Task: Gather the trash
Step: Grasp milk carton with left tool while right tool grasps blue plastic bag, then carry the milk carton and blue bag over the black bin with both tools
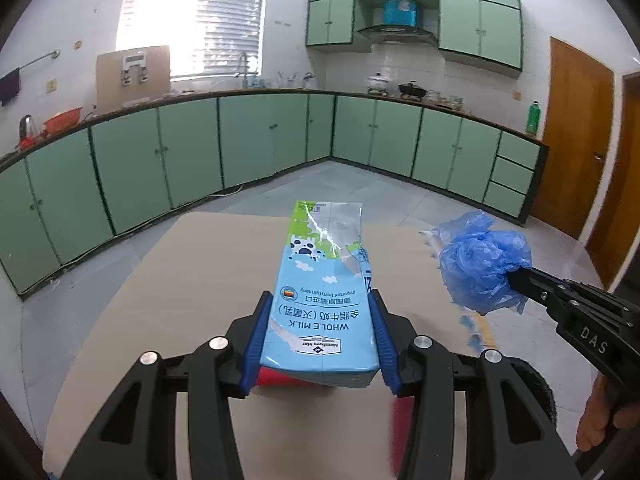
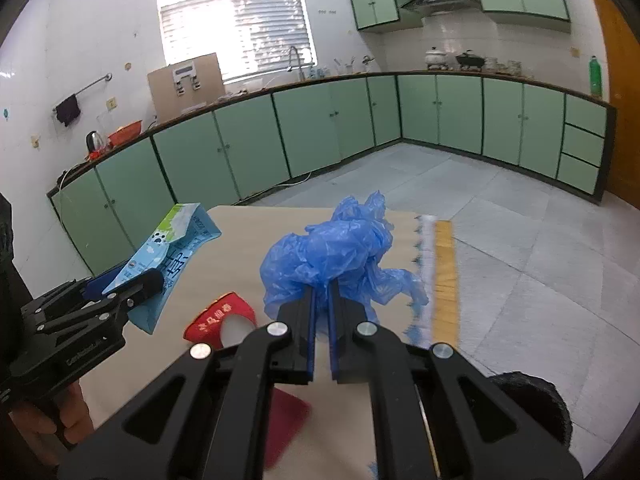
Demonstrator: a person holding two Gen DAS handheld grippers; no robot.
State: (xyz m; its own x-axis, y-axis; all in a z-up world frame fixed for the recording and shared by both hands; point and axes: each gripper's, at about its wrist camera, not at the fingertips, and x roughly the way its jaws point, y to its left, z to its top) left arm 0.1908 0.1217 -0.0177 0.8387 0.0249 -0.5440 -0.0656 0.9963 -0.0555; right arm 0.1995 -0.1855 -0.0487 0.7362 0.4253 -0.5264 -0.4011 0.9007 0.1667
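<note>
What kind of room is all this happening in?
Almost certainly a home kitchen. Green cabinets run along two walls under a countertop, a faucet stands below the window, and pots sit on a stove under a range hood.

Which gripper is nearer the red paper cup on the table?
Left. The left gripper, shut on the milk carton, hangs just above the red paper cup. The right gripper, shut on the blue plastic bag, is off to the cup's right.
</note>
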